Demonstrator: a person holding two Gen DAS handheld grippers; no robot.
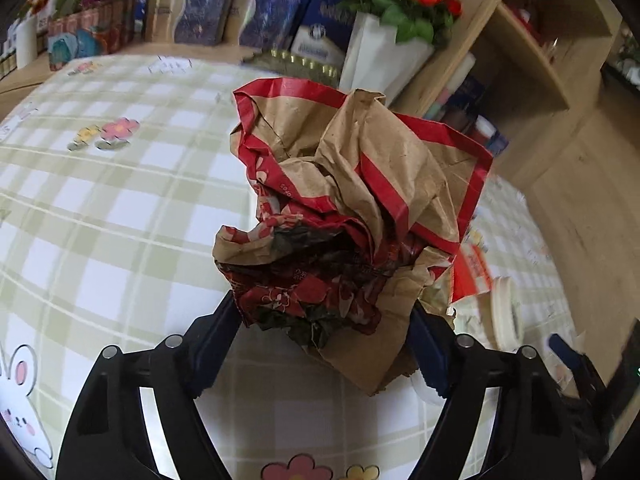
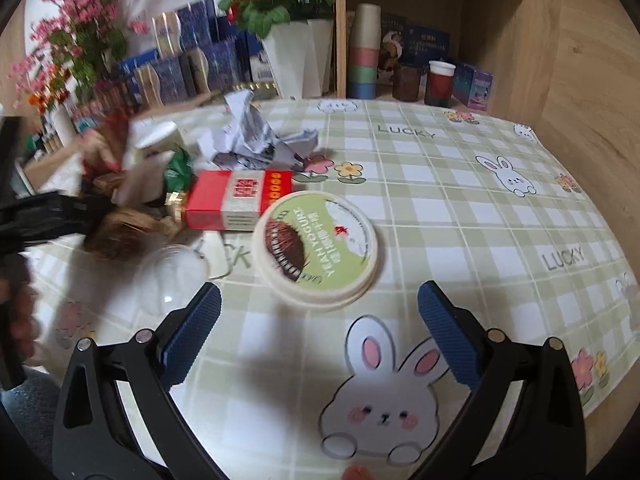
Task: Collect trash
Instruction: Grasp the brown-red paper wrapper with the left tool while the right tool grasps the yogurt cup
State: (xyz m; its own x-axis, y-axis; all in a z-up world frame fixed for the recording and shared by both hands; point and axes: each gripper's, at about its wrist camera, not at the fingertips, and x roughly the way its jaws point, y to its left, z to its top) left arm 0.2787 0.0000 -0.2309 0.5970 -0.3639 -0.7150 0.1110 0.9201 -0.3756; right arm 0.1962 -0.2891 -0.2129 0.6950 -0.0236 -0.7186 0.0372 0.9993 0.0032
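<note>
Soft daylight, faint shadows; heavy fisheye bending, dark corners; motion-blurred edges.

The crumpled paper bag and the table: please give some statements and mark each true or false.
1. The left gripper has the crumpled paper bag between its jaws. True.
2. The right gripper holds the round yogurt lid. False: its jaws are open and empty.
3. The red box lies beside the yogurt lid. True.
4. The tablecloth is plain blue. False: it is green checked, with rabbits.
</note>
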